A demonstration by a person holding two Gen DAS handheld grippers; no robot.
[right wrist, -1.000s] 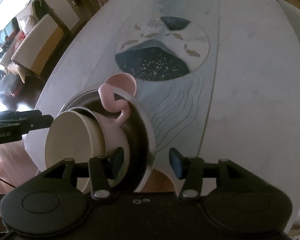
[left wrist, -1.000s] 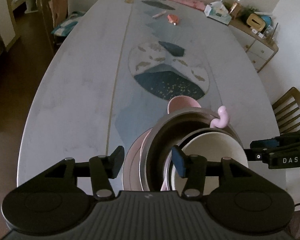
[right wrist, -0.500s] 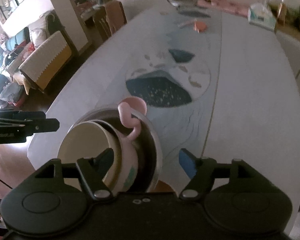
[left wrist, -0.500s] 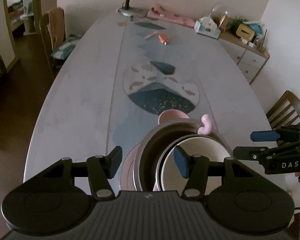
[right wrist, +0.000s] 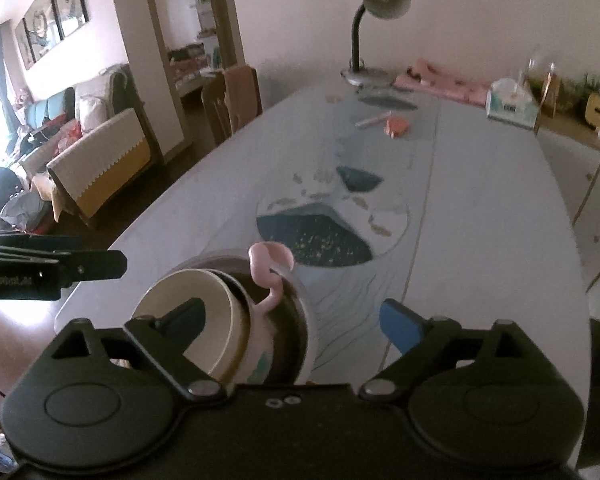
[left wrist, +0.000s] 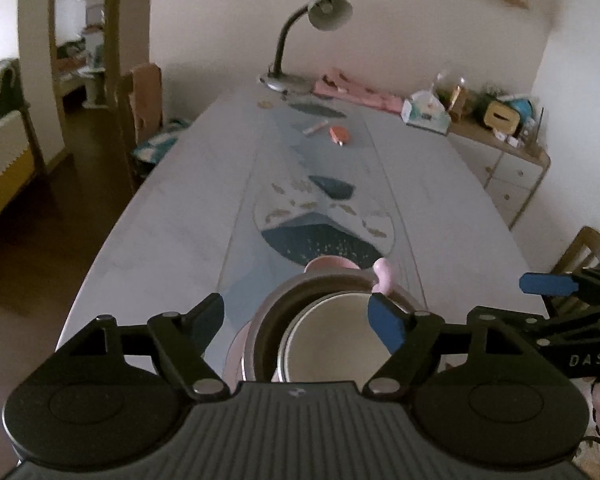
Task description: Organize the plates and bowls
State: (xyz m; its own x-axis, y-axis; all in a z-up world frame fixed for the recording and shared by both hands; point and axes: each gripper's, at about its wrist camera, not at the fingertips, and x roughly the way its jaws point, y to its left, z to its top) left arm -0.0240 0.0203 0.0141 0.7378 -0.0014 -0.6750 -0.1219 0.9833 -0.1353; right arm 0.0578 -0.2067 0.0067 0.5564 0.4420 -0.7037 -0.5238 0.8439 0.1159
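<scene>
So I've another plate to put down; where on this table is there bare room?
Bare: the table's left side beside the bowl stack, and the right side past the runner's printed circle. Crowded: the near end with the stack, and the far end by the lamp.

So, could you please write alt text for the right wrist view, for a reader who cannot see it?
A cream bowl sits tilted inside a metal bowl at the near end of a long grey table, a pink curved handle rising beside it. The right tool is opening above them, gripping nothing; the left tool enters from the left.
</scene>
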